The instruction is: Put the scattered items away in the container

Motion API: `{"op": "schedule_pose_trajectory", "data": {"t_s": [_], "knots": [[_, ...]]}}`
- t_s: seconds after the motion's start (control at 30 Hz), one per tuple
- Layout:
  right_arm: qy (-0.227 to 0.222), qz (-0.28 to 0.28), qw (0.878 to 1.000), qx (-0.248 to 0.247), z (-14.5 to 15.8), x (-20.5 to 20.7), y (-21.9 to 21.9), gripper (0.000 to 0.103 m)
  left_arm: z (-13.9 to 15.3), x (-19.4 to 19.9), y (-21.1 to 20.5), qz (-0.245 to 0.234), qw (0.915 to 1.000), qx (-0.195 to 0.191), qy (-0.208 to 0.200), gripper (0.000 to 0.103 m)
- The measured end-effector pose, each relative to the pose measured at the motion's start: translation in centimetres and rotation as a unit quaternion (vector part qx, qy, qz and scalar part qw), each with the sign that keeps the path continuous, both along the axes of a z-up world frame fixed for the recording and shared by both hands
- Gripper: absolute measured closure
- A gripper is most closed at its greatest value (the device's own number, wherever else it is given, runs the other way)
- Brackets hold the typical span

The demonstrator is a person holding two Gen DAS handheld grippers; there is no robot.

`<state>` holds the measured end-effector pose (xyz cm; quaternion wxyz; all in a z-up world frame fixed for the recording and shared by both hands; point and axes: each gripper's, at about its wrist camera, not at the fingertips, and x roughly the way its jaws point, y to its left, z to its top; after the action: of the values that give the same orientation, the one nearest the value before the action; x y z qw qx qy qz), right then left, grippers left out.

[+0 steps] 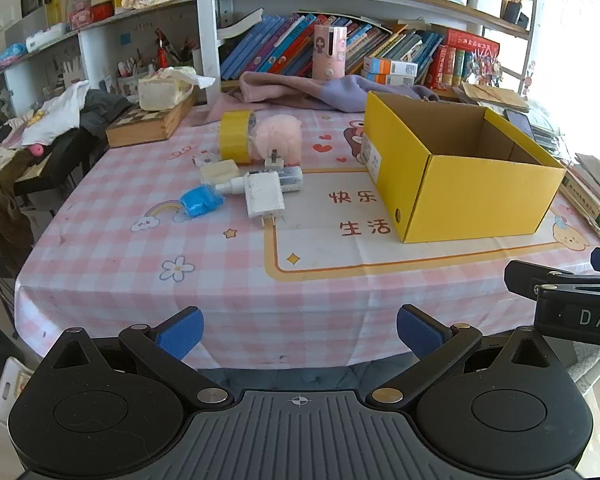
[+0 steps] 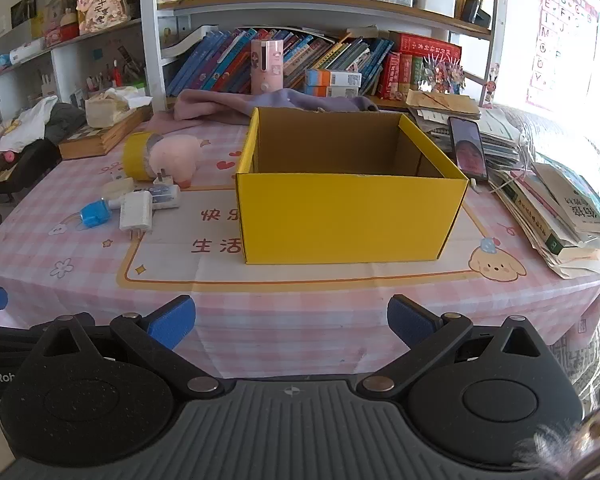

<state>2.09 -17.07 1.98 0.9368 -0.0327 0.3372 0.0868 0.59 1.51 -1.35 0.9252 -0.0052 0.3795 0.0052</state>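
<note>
Yellow box [image 2: 352, 216] sits beside tablecloth [image 1: 220, 280] characters "快乐生活"; left tool [image 1: 300, 330] and right tool [image 2: 291, 320] both released

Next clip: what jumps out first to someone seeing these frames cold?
The open yellow box dominates, standing empty at the middle of the pink checked tablecloth. To its left lies a small cluster: a white charger, a blue item, a yellow tape roll and a pink plush. Both grippers, left and right, are open at the near edge.

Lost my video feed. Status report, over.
Left gripper and right gripper open, empty, short of table. Yellow box holds nothing visible. Chargers, tape roll lie left of it. Path unobstructed.
</note>
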Motion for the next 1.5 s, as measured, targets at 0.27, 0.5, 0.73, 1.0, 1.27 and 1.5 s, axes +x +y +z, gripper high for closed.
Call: {"op": "schedule_pose_trajectory", "data": {"t_s": [0.27, 0.5, 0.73, 1.0, 1.27, 1.5], "knots": [[-0.004, 0.009, 1.0, 0.0, 0.3, -0.1, 1.1, 0.0, 0.0, -0.1, 1.3, 0.008, 1.0, -0.003, -0.003, 0.0], [-0.009, 0.015, 1.0, 0.0, 0.3, -0.2, 2.0, 0.0, 0.0, -0.3, 2.2, 0.016, 0.9998, -0.007, -0.006, 0.0], [-0.044, 0.038, 0.998, 0.036, 1.3, -0.6, 2.7, 0.0, 0.5, -0.9, 3.1, 0.017, 0.9994, -0.011, -0.027, 0.0], [-0.065, 0.089, 0.992, 0.058, 2.3, 0.0, 4.8, 0.0, 0.7, -0.7, 4.4, 0.035, 0.9986, -0.004, -0.038, 0.0], [-0.054, 0.131, 0.989, 0.046, 1.9, 2.3, 7.4, 0.001, -0.3, 0.9, 5.9, 0.058, 0.9977, -0.008, -0.035, 0.0], [-0.025, 0.149, 0.987, 0.047, 0.4, 5.9, 10.2, 0.002, -1.6, 3.4, 8.8, 0.095, 0.9953, 0.01, -0.015, 0.001]]}}
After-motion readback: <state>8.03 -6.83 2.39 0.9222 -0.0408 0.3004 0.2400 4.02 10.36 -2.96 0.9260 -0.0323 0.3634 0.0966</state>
